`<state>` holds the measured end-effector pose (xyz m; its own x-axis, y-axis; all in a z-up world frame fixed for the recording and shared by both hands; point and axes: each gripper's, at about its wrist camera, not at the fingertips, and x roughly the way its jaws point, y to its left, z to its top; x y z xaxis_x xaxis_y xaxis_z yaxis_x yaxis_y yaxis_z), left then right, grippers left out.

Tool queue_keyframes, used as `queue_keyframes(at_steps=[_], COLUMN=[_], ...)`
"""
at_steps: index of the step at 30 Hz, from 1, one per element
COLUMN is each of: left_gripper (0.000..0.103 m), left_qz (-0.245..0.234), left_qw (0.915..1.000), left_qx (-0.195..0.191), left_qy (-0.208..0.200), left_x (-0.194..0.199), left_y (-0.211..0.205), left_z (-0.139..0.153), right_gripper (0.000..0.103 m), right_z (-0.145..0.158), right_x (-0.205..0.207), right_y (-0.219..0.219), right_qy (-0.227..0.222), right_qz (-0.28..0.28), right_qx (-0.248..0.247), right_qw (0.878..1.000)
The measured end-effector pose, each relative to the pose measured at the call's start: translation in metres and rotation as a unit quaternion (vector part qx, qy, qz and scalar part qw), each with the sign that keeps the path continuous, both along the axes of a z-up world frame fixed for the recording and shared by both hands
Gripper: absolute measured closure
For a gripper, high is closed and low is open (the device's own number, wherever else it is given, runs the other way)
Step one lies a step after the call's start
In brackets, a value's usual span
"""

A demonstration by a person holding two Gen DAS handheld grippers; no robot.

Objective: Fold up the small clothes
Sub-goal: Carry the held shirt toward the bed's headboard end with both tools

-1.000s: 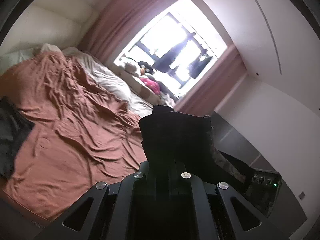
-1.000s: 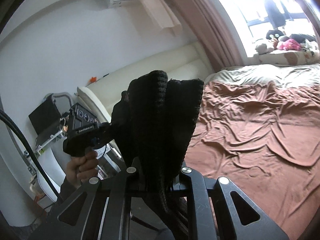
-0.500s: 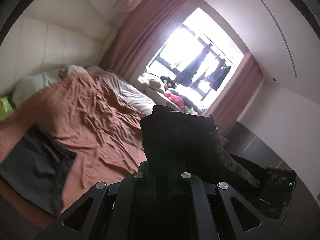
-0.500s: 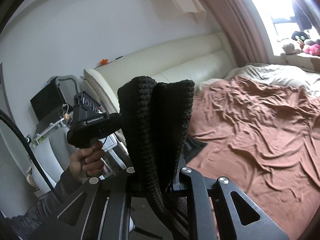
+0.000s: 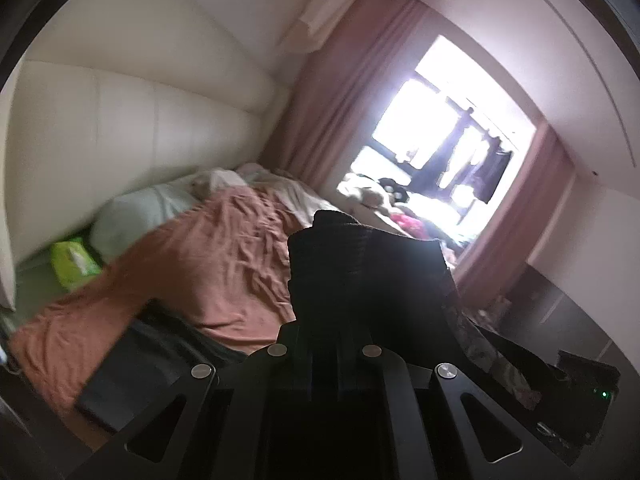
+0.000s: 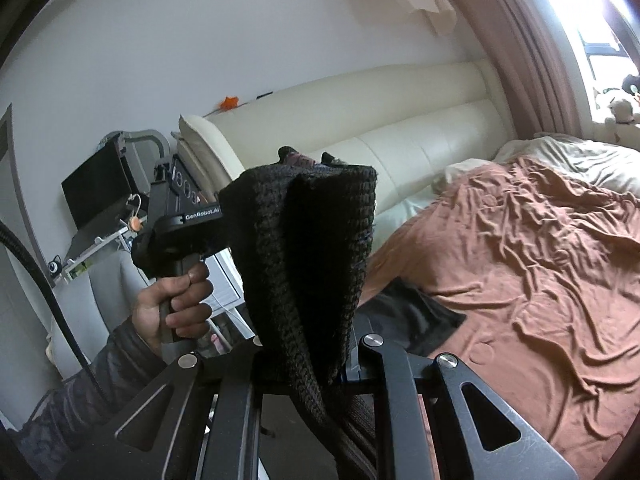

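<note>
Two grippers, one black knitted garment [image 6: 308, 264] pinched between them and held up in the air over the near edge of the bed [image 6: 532, 264]. Right gripper [image 6: 308, 368]: jaws nearly together, clamped on the lower bunched part of the knit, which rises from the fingers and fans out wider at the top. Left gripper [image 5: 326, 344]: jaws almost fully together, also clamped on the same fabric; in its own view the knit fills the gap between the fingers and stands up in front of the lens. In the right wrist view the left tool shows from the side, its handle gripped by the person's left hand [image 6: 176, 300], dark patterned sleeve [image 6: 80, 404] below it; the knit hides its fingertips there. Garment touches nothing but the two tools. Below it, a flat dark cloth [image 6: 408, 316] lies on the rust-brown sheet [image 5: 208, 264] at the bed's near edge. Cream padded headboard [image 6: 400, 148] behind. Green pack [image 5: 74, 264] lies beside a pale pillow [image 5: 140, 216] by the headboard. Left view is motion-blurred, so fine detail there is unreadable.
</note>
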<state>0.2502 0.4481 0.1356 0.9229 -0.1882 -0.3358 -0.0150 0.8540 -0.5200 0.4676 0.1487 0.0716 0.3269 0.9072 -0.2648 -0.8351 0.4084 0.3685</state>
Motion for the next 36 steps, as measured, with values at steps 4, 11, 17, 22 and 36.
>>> queue_keyframes(at_steps=[4, 11, 17, 22, 36], left_gripper=[0.096, 0.096, 0.096, 0.096, 0.096], left_qz=[0.03, 0.075, 0.098, 0.111, 0.105], left_qw=[0.9995, 0.997, 0.9944, 0.9926, 0.9841], left_qx=[-0.003, 0.003, 0.009, -0.009, 0.013], left_qy=[0.001, 0.023, 0.038, 0.048, 0.142], left_x=[-0.007, -0.022, -0.004, 0.021, 0.123], left_y=[0.029, 0.074, 0.105, 0.126, 0.142], left_z=[-0.009, -0.022, -0.042, -0.072, -0.138], right_gripper=[0.093, 0.093, 0.093, 0.093, 0.093], right_z=[-0.009, -0.02, -0.034, -0.058, -0.103], right_x=[-0.001, 0.001, 0.016, 0.039, 0.111], right_y=[0.026, 0.08, 0.123, 0.151, 0.185], right_qy=[-0.003, -0.001, 0.014, 0.03, 0.103], right_qz=[0.011, 0.042, 0.047, 0.029, 0.009], right_qx=[0.001, -0.01, -0.011, -0.014, -0.042], right_qw=[1.0, 0.999, 0.999, 0.999, 0.994])
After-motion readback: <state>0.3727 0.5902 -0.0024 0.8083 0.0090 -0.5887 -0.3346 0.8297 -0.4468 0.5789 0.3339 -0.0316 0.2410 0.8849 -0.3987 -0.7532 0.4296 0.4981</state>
